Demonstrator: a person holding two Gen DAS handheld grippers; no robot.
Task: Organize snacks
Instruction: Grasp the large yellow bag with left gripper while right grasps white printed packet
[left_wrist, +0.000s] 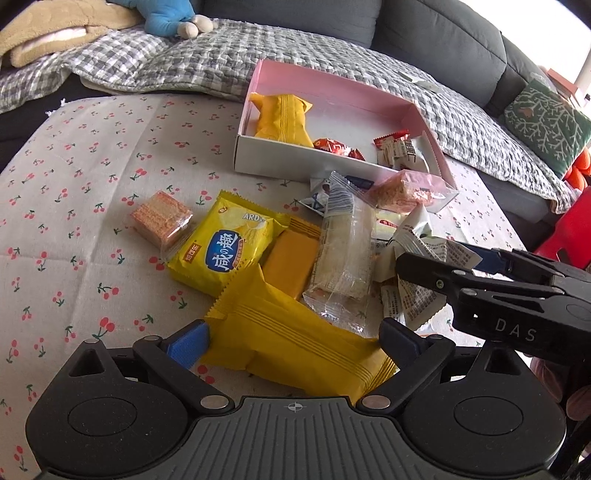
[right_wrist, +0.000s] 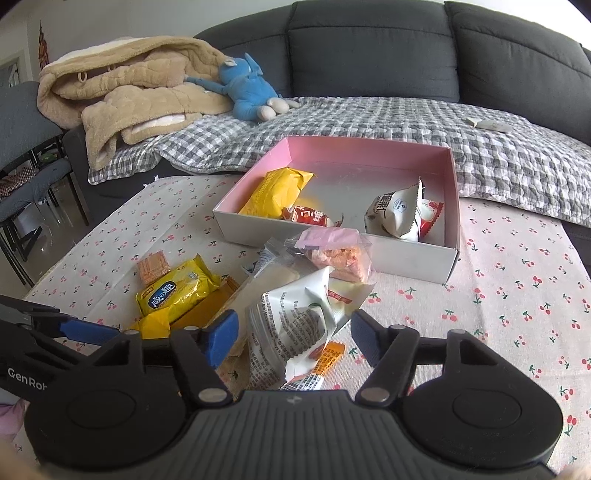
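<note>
Yellow packet (left_wrist: 295, 339) sits between open left gripper (left_wrist: 291, 341), contact unclear.

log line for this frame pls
left gripper: open around yellow packet | right gripper: open around white packet | box: part filled

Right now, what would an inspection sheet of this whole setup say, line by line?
Surface: cherry-print tablecloth, wrinkled.
Job's things: pink box holds a yellow pack, red candies and white packets; a loose snack pile lies in front of it.
Clutter: nothing seen beyond the snacks.
Grippers: left gripper open around a yellow wrapper; right gripper open around a white packet.
Cables: nothing seen.
Surroundings: grey sofa, checked quilt, tan blanket, blue plush toy.
</note>
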